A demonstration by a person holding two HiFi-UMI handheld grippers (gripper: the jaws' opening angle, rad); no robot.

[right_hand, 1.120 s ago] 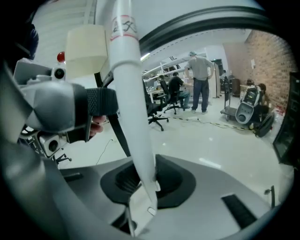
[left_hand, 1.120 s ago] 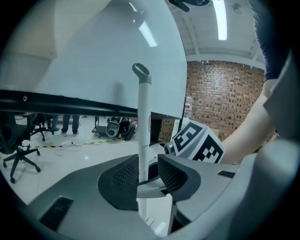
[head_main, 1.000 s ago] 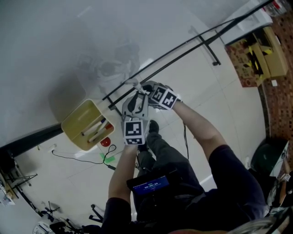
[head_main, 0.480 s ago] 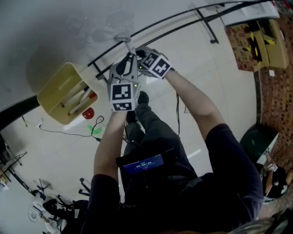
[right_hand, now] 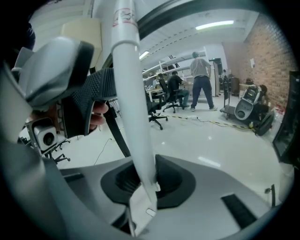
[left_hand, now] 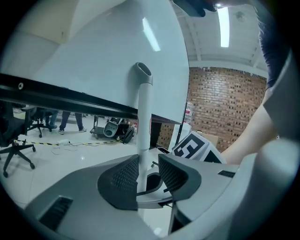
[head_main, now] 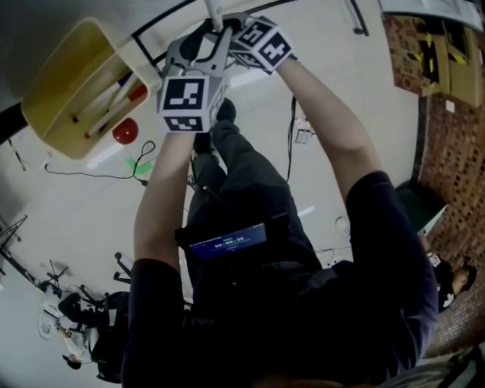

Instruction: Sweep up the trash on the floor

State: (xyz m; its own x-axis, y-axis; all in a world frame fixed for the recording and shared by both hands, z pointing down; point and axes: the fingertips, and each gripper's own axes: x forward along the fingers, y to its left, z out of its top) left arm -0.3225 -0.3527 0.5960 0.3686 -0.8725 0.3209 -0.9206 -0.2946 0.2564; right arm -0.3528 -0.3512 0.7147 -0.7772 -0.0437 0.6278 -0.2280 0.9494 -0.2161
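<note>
A white tube handle (head_main: 214, 10) stands upright at the top of the head view, and both grippers are on it. In the left gripper view the handle (left_hand: 144, 108) passes between the jaws of my left gripper (left_hand: 149, 171). It rests against the left pad with a gap to the right pad; these jaws have just been opening. My right gripper (right_hand: 140, 180) has just been closing, and its pads press on the handle (right_hand: 133, 103). In the head view the left gripper (head_main: 206, 36) is just below the right gripper (head_main: 227, 21). The handle's lower end is hidden.
A yellow bin (head_main: 45, 98) holding white and red sticks stands at the upper left, with a red round thing (head_main: 125, 130) and a black cable (head_main: 91, 174) beside it. A black frame bar (head_main: 163, 19) crosses behind the grippers. People and office chairs (right_hand: 157, 110) stand far off.
The head view has tipped: grippers, handle and yellow bin now lie higher in the picture. Both grippers stay at the handle.
</note>
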